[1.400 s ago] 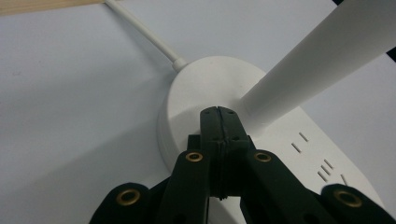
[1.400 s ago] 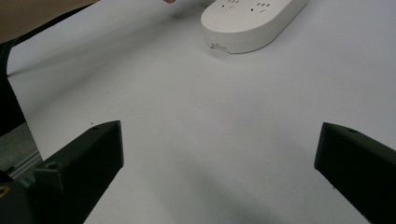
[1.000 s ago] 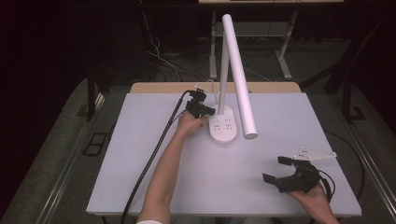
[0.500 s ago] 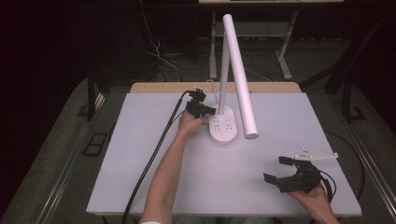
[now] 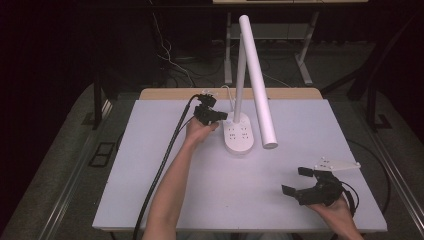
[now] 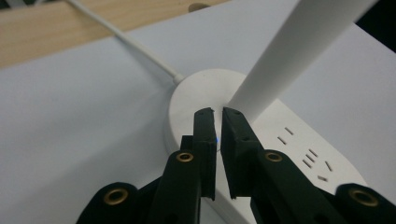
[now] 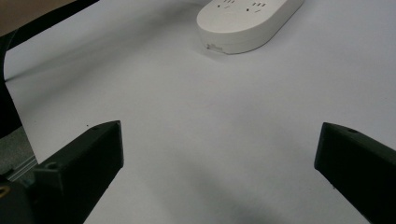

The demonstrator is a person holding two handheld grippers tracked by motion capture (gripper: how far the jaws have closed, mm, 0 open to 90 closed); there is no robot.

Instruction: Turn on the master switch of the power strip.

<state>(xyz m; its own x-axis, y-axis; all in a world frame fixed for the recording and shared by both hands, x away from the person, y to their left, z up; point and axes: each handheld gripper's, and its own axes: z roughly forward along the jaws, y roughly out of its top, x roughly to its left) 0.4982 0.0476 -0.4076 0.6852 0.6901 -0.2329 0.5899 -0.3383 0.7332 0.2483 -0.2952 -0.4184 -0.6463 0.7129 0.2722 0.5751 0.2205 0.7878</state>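
Nearest the person, the right gripper (image 5: 306, 184) rests spread wide and empty on the white table (image 5: 150, 200), well apart from the white oval plastic lamp base (image 5: 239, 134). Farther off, the left gripper (image 6: 217, 122), nearly clenched on nothing, hovers at that base's rear, apparently over a blue-lit button, beside the white tubular lamp stem (image 6: 299, 51); open tabletop lies all around.

The tongs (image 7: 217, 163) gape wide over the white table (image 7: 210, 116); a lamp base (image 7: 247, 21), apparently, lies beyond.
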